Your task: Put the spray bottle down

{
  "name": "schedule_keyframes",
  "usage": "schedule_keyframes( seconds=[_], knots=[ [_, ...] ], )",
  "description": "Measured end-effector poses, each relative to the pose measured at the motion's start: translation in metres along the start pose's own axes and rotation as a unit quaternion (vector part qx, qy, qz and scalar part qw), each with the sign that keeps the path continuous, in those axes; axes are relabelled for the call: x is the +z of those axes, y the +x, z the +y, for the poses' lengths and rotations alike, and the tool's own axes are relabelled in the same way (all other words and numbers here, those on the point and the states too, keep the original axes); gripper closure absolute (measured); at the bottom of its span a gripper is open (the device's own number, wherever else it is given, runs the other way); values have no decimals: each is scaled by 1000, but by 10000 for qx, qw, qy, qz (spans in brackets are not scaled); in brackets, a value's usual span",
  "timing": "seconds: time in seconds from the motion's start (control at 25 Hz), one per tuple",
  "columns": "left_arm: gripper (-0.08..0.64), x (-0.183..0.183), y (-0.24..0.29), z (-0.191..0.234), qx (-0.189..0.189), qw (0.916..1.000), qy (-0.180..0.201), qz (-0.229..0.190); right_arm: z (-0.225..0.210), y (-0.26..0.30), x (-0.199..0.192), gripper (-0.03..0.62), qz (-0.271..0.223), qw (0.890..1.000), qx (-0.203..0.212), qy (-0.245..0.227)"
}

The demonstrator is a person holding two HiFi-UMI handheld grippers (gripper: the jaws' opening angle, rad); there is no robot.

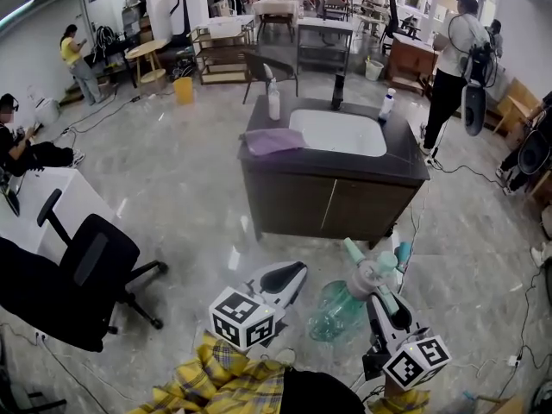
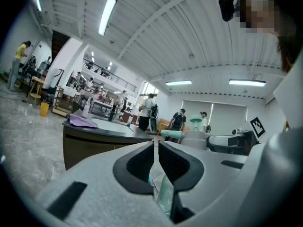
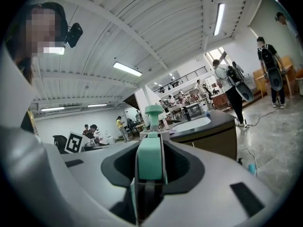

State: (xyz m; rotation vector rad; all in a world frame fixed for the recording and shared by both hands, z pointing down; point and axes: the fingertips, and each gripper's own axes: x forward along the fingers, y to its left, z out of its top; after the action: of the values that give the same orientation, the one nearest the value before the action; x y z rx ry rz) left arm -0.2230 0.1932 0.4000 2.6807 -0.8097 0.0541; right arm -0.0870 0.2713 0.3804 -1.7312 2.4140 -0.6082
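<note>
The spray bottle (image 1: 338, 311) has a clear greenish body and a teal and white spray head (image 1: 375, 274). It hangs over the floor in front of the sink cabinet. My right gripper (image 1: 380, 293) is shut on its spray head. In the right gripper view the teal trigger part (image 3: 150, 159) fills the gap between the jaws, with the nozzle (image 3: 154, 111) standing beyond. My left gripper (image 1: 296, 272) is just left of the bottle, jaws together and holding nothing. In the left gripper view its pads (image 2: 142, 162) leave only a thin slit, and the spray bottle (image 2: 165, 195) shows below them.
A dark sink cabinet (image 1: 285, 201) with a white basin (image 1: 338, 131) stands ahead. On it are a purple cloth (image 1: 272, 141), a soap bottle (image 1: 273, 101), a black tap (image 1: 338, 90) and a small bottle (image 1: 388, 103). A black office chair (image 1: 79, 281) stands at left. Cables (image 1: 526, 317) lie at right, and several people stand around.
</note>
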Motion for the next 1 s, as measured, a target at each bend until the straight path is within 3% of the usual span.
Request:
schedule_keyframes(
  seconds=[0.48,1.0],
  knots=[
    [531,5,23,27,-328,9994,-96,6,1,33,7,479,-36,9997,-221,-133],
    [531,11,72,44,-313,9995,-55,-2,-39,66,19,479,-28,9998,-196,-49]
  ],
)
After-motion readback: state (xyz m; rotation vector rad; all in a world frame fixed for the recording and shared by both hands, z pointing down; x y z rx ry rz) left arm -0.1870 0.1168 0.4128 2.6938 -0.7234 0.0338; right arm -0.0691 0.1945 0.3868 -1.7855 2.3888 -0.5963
